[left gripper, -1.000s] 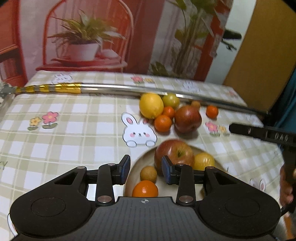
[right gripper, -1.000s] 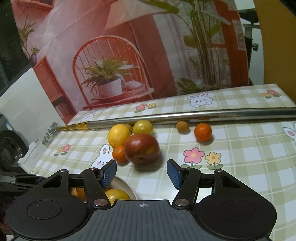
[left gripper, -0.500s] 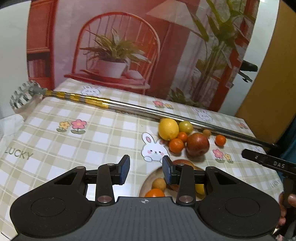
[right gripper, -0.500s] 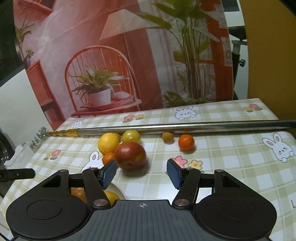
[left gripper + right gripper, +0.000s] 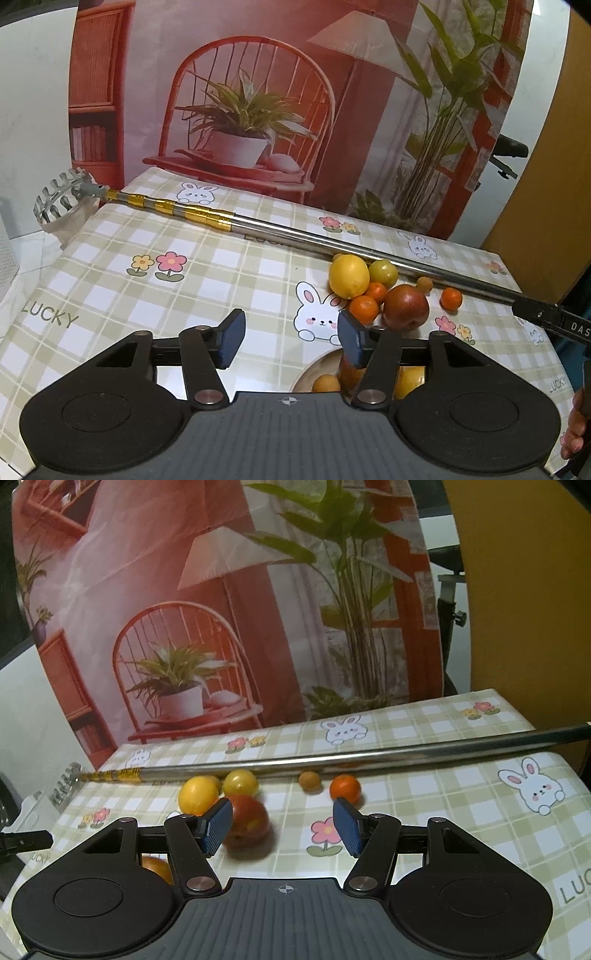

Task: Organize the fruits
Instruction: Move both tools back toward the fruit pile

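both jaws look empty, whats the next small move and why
Probably ease the right gripper forward and down toward the red apple. Its jaws stand open with nothing between them, and the apple lies on the tablecloth just ahead by its left pad, outside the bowl that already holds fruit. The left gripper, jaws just opened and empty, hangs over bare cloth.

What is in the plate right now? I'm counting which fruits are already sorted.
In the plate, a small tan fruit, an orange one and a yellow one show; the left gripper covers the rest.
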`<action>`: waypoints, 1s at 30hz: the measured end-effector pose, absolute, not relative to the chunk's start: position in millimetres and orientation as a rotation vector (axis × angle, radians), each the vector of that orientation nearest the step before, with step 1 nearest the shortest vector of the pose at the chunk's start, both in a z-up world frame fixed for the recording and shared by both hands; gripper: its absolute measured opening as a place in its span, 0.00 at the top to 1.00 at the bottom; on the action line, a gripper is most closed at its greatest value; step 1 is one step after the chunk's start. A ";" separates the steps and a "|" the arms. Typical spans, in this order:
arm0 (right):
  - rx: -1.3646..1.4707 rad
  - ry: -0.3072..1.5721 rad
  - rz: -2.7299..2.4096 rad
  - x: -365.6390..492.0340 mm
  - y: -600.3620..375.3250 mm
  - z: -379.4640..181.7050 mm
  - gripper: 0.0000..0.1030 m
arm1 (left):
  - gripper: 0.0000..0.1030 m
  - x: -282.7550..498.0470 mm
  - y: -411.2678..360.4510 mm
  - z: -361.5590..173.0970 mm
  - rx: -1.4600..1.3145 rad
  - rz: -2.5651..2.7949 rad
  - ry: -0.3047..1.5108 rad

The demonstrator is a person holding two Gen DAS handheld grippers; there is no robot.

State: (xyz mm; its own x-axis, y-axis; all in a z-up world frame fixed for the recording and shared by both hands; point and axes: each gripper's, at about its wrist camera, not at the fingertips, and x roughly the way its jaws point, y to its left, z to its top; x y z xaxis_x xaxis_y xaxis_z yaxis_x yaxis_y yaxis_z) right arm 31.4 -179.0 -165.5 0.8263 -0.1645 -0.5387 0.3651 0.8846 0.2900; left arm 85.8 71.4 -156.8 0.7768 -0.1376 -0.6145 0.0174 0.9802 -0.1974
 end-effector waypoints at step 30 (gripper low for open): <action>0.344 0.550 -0.301 63.0 -222.4 -198.5 0.45 | 0.71 197.3 -19.4 -211.0 0.098 -0.383 0.910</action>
State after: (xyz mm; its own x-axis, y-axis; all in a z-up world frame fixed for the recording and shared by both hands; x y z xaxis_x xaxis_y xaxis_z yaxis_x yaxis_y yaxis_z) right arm 63.0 -222.4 -198.5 0.8120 -0.1851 -0.5535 0.3661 0.9001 0.2361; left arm 197.3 -19.4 -211.0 0.5514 -0.2826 -0.7849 0.3647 0.9279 -0.0778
